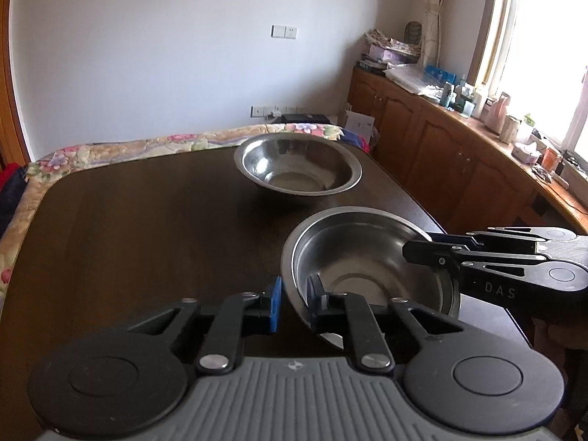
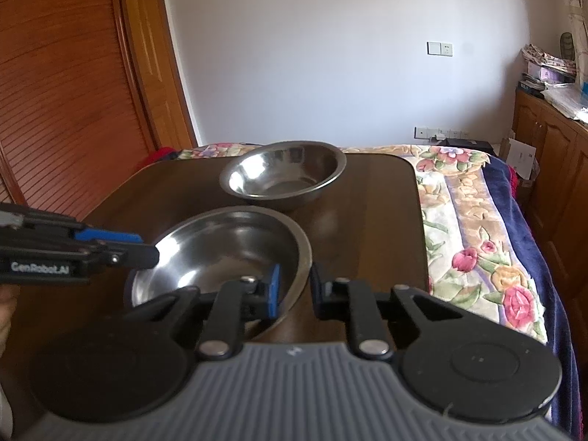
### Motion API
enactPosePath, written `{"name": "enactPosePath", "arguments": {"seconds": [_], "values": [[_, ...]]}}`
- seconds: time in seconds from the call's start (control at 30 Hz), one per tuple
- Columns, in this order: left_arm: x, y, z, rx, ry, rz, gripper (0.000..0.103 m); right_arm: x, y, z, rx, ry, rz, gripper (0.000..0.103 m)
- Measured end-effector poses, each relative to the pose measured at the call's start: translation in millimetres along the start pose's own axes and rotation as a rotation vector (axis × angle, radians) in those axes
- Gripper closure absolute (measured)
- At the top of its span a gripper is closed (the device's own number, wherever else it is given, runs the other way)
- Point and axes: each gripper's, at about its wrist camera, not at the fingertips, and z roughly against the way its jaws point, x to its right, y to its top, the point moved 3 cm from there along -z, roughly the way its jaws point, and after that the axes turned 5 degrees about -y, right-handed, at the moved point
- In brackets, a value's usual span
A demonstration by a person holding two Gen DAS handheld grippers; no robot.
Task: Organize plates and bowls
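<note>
While angled down, left gripper (image 1: 294, 303) and right gripper (image 2: 296, 290) fingers pinch near bowl (image 1: 367, 264) rim

Two round, shiny stainless-steel bowls, both upright and empty, sit on a dark brown wooden table (image 1: 147, 228). The nearer steel bowl (image 1: 367, 257) has a wide flat rim and a ringed flat bottom; it appears tilted, its near edge raised, though the fisheye view makes this uncertain. The farther steel bowl (image 1: 297, 165) rests level toward the table's far edge, close behind the first but apart from it.
</note>
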Motion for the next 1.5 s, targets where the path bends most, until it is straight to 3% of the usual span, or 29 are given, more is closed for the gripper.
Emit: {"name": "enactPosePath", "arguments": {"seconds": [0.3, 0.8, 1.13, 1.5], "values": [[7.9, -5.4, 25.9, 0.057, -0.006, 0.005, 0.062, -5.2, -0.1, 9.4, 0.032, -0.012, -0.018, 0.091], [41.7, -9.5, 111.4, 0.194, -0.031, -0.028, 0.062, -27.5, 15.1, 85.0, 0.169, -0.022, 0.035, 0.091], [71.2, -48.7, 166.2, 0.241, -0.044, -0.074, 0.062, -42.7, -5.0, 147.3, 0.221, -0.013, 0.066, 0.092], [90.1, -101.3, 192.1, 0.240, -0.056, -0.084, 0.062, -59.8, -46.0, 184.8, 0.211, 0.010, 0.100, 0.092]]}}
